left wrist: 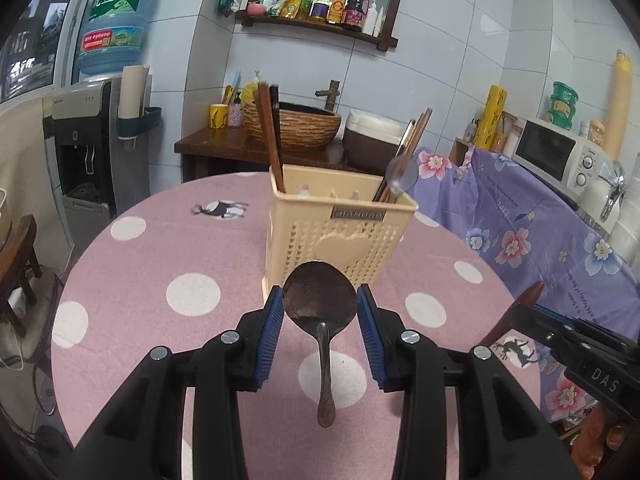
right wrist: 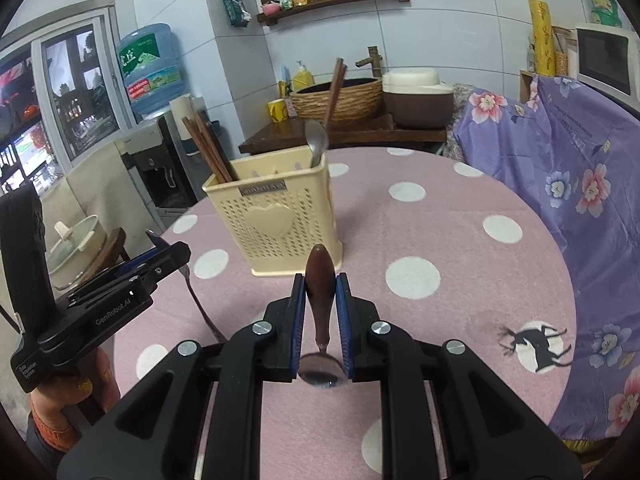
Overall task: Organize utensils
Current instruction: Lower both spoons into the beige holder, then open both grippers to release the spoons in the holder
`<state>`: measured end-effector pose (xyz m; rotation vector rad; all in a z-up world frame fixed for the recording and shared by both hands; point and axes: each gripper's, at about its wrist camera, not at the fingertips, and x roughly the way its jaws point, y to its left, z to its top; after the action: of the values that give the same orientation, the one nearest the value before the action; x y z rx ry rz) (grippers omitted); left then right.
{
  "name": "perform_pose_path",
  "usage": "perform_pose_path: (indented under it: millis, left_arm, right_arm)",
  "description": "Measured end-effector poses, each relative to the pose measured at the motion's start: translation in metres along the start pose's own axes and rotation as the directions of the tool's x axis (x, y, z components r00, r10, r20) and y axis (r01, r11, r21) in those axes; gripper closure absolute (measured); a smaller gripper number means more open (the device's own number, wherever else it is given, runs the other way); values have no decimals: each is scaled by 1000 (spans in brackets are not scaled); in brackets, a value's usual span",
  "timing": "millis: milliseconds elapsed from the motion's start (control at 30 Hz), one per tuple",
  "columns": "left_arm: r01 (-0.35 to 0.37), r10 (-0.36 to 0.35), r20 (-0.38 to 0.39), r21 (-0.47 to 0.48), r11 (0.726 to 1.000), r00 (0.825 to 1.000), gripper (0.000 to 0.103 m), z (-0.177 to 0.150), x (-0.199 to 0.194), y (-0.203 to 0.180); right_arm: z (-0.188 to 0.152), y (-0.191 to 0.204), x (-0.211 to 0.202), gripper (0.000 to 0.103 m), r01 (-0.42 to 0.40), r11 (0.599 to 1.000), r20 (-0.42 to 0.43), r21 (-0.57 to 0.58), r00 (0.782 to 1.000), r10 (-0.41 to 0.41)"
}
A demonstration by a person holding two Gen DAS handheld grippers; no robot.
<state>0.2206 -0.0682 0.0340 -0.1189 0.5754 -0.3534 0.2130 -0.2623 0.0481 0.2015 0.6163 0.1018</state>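
A cream perforated utensil holder (left wrist: 340, 236) stands on the pink polka-dot table; it also shows in the right wrist view (right wrist: 276, 220). It holds brown chopsticks (left wrist: 270, 132) and a metal spoon (left wrist: 402, 174). My left gripper (left wrist: 320, 304) is shut on the bowl of a dark metal spoon (left wrist: 320, 300), held above the table just in front of the holder, handle hanging toward me. My right gripper (right wrist: 320, 296) is shut on the brown wooden handle of a second spoon (right wrist: 320, 284), its shiny bowl toward the camera. The right gripper shows at the left view's right edge (left wrist: 532, 300).
The round table (right wrist: 440, 320) has a pink cloth with white dots. A purple floral cloth (right wrist: 568, 168) covers a counter on the right. Behind stand a wicker basin (left wrist: 292, 124), a rice cooker (right wrist: 416, 96) and a water dispenser (left wrist: 84, 140).
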Motion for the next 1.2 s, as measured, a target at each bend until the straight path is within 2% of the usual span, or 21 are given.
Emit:
perform_pose_path:
  millis: [167,333,433,500,600,700,833,1000,1200]
  left_arm:
    - [49,-48,55,-12,999,997,65,51,-15,1]
    - [72,-69,174,-16,997,982,65,128,-31,-6]
    - [45,-41,211,-13,999,977,65,158,-23,-12]
    - [25,-20,224,-18,1000,974,65,168,-10,-15]
    - [-14,16,223,-7,1000,975,65,164,13,-17]
    - [-58,56,197,5,998,979,65,146,36,-12]
    - [-55,56,140,-11,998,989,65,117,56,1]
    - [-49,49,107,-1,999,993,65,94,65,5]
    - [-50,49,57,15,999,997,65,78,81,9]
  right_arm:
    - [52,26,-13,87,-13,996,84,-87,996,20]
    - [130,52,-27,87,16,990,206,-140,978,13]
    - [169,62,-20,87,55,989,257,-140,966,-18]
    - [182,66,-11,87,68,988,272,-138,962,-28]
    - [186,65,15,87,68,990,266,-121,963,-34]
    - [174,61,43,87,80,990,234,-118,971,-51]
    - [146,50,71,87,72,993,178,-93,983,-54]
    - [121,47,91,87,59,993,114,-103,992,-47]
    - [103,48,100,86,69,991,115,-113,992,-55]
